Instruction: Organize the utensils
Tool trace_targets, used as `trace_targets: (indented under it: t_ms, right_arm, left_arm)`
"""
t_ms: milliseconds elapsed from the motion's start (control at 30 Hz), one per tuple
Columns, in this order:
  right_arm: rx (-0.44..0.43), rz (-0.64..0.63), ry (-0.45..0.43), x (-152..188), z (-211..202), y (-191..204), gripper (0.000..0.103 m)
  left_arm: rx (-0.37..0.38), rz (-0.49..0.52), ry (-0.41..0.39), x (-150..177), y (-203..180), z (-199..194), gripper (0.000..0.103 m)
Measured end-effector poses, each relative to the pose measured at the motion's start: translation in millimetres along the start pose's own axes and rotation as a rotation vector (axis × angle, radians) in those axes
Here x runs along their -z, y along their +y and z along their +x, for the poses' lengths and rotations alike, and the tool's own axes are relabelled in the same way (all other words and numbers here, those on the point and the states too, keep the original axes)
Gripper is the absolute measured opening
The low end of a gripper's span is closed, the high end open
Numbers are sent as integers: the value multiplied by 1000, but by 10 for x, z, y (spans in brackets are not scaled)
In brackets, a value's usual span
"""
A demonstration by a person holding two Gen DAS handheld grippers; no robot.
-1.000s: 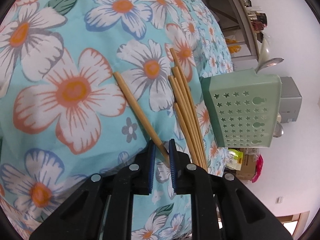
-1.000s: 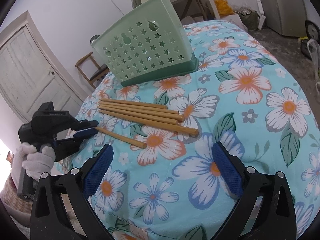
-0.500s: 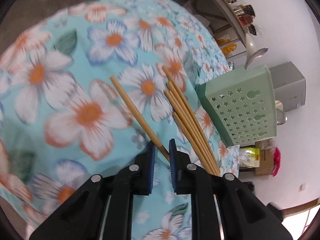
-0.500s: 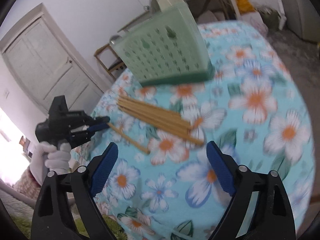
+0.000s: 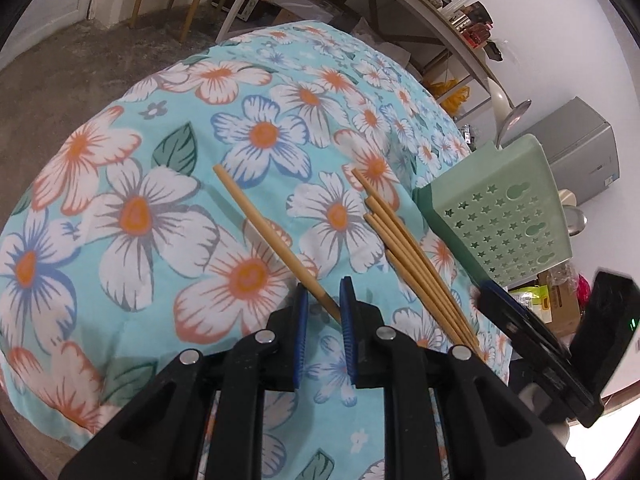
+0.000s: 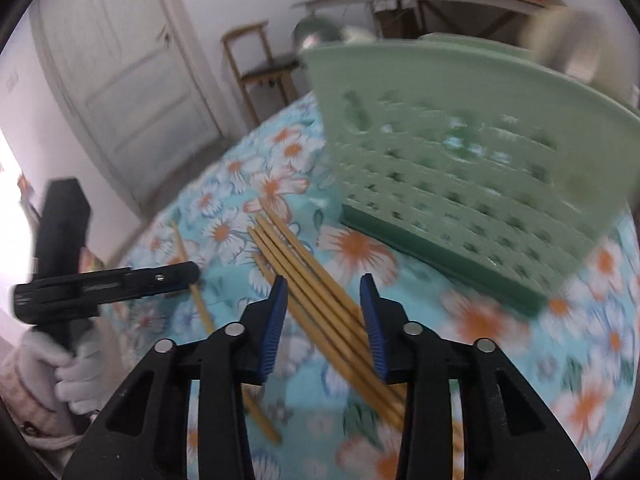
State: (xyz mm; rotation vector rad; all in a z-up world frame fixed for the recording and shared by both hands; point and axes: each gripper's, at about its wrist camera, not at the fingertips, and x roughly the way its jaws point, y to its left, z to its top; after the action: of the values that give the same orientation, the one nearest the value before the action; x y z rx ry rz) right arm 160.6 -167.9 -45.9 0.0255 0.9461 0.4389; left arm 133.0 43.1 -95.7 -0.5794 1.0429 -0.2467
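My left gripper (image 5: 323, 292) is shut on the near end of a single wooden chopstick (image 5: 260, 232), which slants away over the flowered cloth. Several more chopsticks (image 5: 404, 248) lie in a bundle to its right, beside the green star-punched utensil holder (image 5: 500, 216). A metal spoon (image 5: 516, 114) stands in the holder. My right gripper (image 6: 324, 292) hovers over that bundle (image 6: 320, 292), its jaws closing with the sticks between the blue pads; the blurred picture shows no pad pressing on them. The holder (image 6: 460, 160) stands just beyond. The left gripper (image 6: 188, 272) shows at the left of the right wrist view.
The round table (image 5: 120, 152) drops off to the floor on the left and near sides. A wooden chair (image 6: 260, 64) and a white door (image 6: 120, 60) stand behind it. A long shelf table (image 5: 440, 28) and a grey fridge (image 5: 580, 160) lie beyond.
My right gripper has swung in over the chopstick bundle and its jaws have narrowed from wide open. My left gripper has risen and rolled a little, still holding the single chopstick.
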Motion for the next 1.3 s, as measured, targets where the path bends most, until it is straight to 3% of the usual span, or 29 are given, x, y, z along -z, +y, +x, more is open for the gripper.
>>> trace_targets:
  t_ms: [200,433,600,900,1300]
  right_arm:
    - [14,-141,36,-285,364,337,25]
    - [115,-356,115,-329,727,555,17]
    - [136,-414,147,-352,771,533,15]
    - [163,-573,212,-465,994,827,13]
    - [131,-546,280,-608,1279,934,11]
  left_arm:
    - [11,10,-1,16,4,14,15]
    - [25,-1,4,9,24,34,15]
    - [28,-3,5,12,28,35,15]
    - [32,-2,7,14,27,35,15]
    - [41,-19,7,31,44,35,15]
